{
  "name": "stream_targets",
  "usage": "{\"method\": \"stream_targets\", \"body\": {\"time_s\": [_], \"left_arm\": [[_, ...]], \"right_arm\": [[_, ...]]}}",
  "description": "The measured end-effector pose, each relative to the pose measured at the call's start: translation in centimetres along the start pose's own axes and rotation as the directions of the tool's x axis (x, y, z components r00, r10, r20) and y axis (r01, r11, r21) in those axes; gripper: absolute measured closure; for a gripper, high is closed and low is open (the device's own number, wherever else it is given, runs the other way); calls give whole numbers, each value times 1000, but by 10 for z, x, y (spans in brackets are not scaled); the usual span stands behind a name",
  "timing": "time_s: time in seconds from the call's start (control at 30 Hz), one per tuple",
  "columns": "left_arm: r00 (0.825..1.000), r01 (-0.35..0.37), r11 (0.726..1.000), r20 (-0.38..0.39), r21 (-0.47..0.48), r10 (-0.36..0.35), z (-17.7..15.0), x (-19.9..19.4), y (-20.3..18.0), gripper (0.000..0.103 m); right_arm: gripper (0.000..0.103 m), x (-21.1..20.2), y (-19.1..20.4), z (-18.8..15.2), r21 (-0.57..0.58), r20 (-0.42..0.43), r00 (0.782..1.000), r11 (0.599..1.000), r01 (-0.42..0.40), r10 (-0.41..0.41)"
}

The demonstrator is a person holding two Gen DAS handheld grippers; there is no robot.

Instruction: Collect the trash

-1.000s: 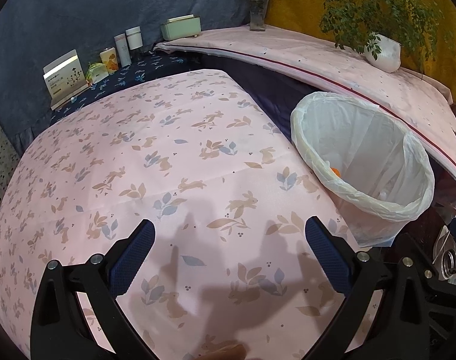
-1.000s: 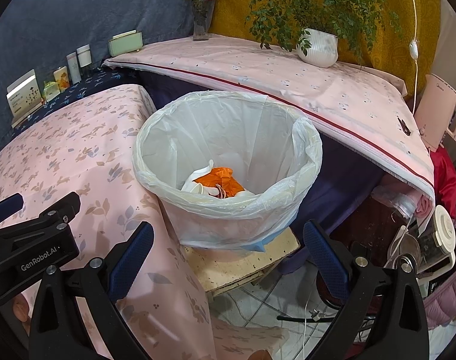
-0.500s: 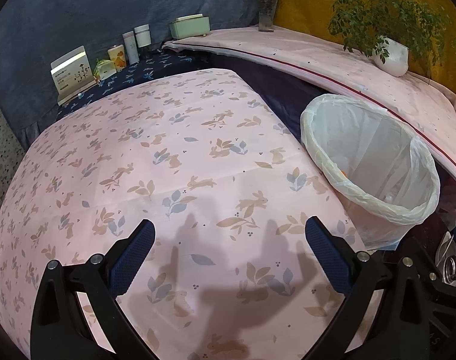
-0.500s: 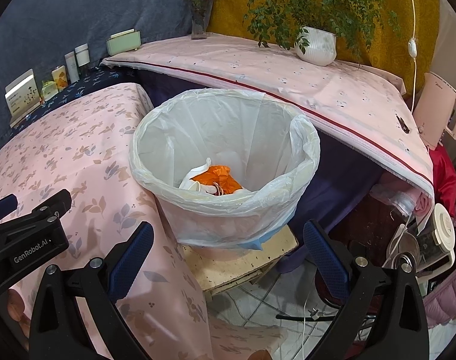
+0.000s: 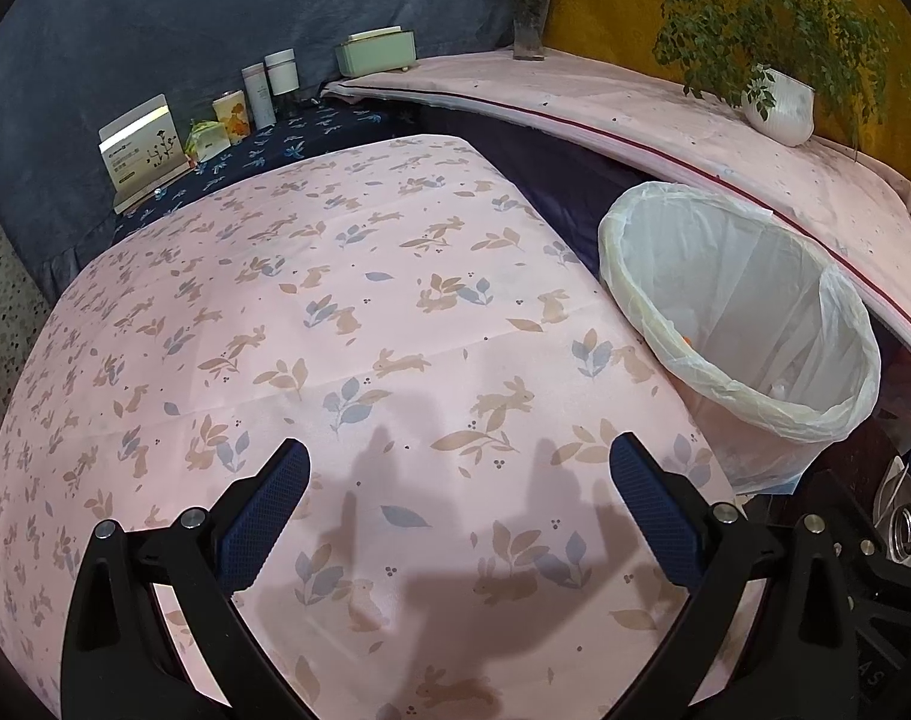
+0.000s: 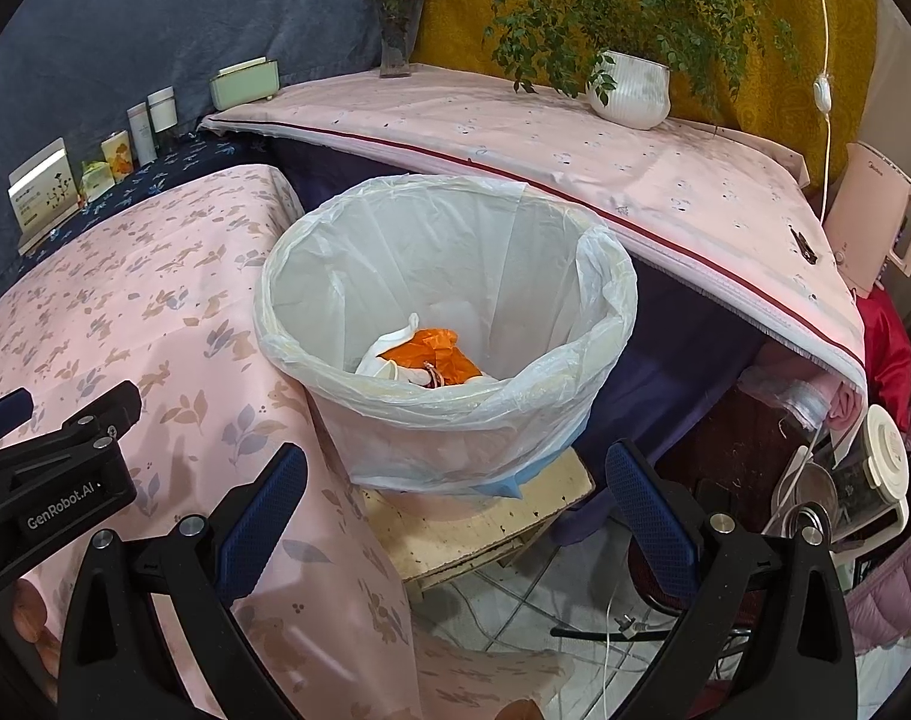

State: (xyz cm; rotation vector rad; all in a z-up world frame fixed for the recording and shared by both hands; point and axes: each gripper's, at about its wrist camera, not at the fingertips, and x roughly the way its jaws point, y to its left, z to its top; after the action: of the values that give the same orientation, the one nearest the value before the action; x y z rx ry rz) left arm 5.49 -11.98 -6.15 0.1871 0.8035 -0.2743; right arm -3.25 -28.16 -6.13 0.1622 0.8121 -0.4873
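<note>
A bin lined with a white plastic bag (image 6: 449, 324) stands on a low stool beside the table; it also shows in the left wrist view (image 5: 737, 324). Orange and white trash (image 6: 425, 357) lies at its bottom. My right gripper (image 6: 455, 516) is open and empty, in front of the bin and slightly above it. My left gripper (image 5: 458, 510) is open and empty, above the pink rabbit-print tablecloth (image 5: 347, 324). The left gripper's body shows at the left edge of the right wrist view (image 6: 59, 468).
Boxes and bottles (image 5: 215, 120) line the table's far edge. A raised pink shelf (image 6: 575, 150) carries a flower vase (image 6: 398, 39), a green box (image 6: 242, 84) and a potted plant (image 6: 629, 90). Cables, jars and a chair crowd the floor (image 6: 815, 498) at the right.
Both grippers have drawn back a little; the bin sits slightly farther and more to the right in each view. Nothing was picked up or dropped.
</note>
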Motion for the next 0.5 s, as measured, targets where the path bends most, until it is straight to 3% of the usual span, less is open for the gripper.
{"method": "stream_targets", "body": {"time_s": [0.5], "left_arm": [[1000, 22, 1000, 5, 12, -22, 1, -3, -2, 7]], "right_arm": [[7, -3, 1, 0, 4, 6, 1000, 1000, 4, -4]]}}
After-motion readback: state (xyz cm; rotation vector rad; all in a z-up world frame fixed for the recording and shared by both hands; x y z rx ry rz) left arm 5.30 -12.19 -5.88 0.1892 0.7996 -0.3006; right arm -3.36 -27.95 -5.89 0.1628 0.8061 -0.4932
